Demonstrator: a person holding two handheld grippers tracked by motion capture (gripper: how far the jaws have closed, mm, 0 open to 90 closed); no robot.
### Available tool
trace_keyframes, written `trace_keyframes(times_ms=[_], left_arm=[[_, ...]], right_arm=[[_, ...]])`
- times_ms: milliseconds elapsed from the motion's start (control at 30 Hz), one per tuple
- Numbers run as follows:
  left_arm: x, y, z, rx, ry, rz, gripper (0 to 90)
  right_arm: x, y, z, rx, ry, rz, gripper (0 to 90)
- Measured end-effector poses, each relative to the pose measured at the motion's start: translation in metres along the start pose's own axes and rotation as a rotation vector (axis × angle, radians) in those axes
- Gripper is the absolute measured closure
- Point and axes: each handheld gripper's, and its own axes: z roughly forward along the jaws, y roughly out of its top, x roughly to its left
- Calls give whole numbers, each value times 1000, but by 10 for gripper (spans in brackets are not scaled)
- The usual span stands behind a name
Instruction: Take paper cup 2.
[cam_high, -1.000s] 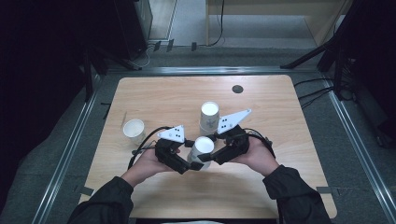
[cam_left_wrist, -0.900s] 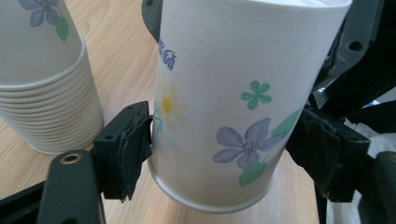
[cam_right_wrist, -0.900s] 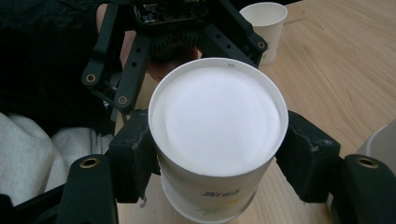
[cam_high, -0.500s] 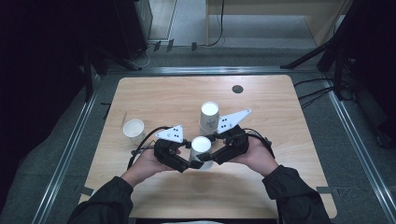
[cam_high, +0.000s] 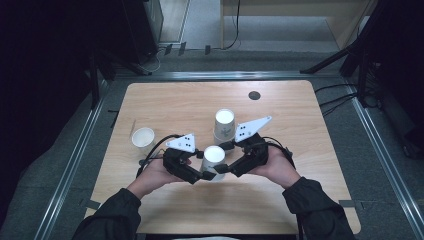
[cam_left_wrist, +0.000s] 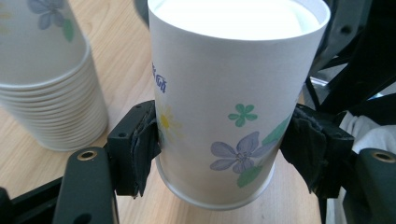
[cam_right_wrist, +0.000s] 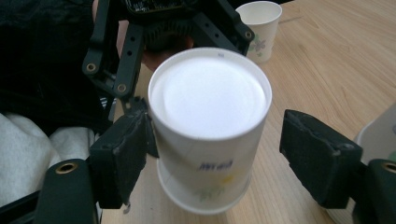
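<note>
The table (cam_high: 165, 105) is pale wood with a fine grain and a dull, satin finish. The upturned cup (cam_left_wrist: 229, 112) at frame centre is smooth matt paper printed with flowers, as is the stack of cups (cam_left_wrist: 46, 84) at upper left. Both grippers look like black matt plastic, their pads (cam_right_wrist: 317, 156) rough, frayed foam or rubber. The plates (cam_high: 252, 127) look matt grey.

Left gripper (cam_left_wrist: 224, 154) clamped on an inverted paper cup (cam_left_wrist: 229, 102) with flower print; both black pads (cam_left_wrist: 144, 144) press its lower wall, one each side. Cup's rim sits just above the wooden table (cam_left_wrist: 126, 56). A stack of inverted cups (cam_left_wrist: 46, 79) stands near, at upper left, apart from the held cup.
</note>
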Motion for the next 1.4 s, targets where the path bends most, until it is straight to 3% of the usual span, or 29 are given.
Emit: trace_keyframes(times_ms=[67, 300, 533, 700, 900, 1167, 1400], left_arm=[[1, 1, -3, 10, 14, 0, 299], [4, 6, -9, 126, 62, 47, 298], [7, 16, -10, 252, 102, 102, 298], [14, 25, -8, 313, 84, 102, 298], [19, 36, 2, 434, 66, 112, 296], [13, 34, 15, 485, 54, 151, 296], [7, 30, 27, 513, 25, 174, 296]], right_arm=[[1, -3, -2, 14, -4, 2, 236], [8, -22, -4, 87, -76, -15, 246], [10, -29, -6, 64, -105, -13, 261], [8, -30, -2, 67, -114, -1, 261], [6, -30, 3, 67, -114, -6, 261], [1, -31, 4, 42, -121, -5, 261], [1, -29, 15, 59, -91, -20, 266]])
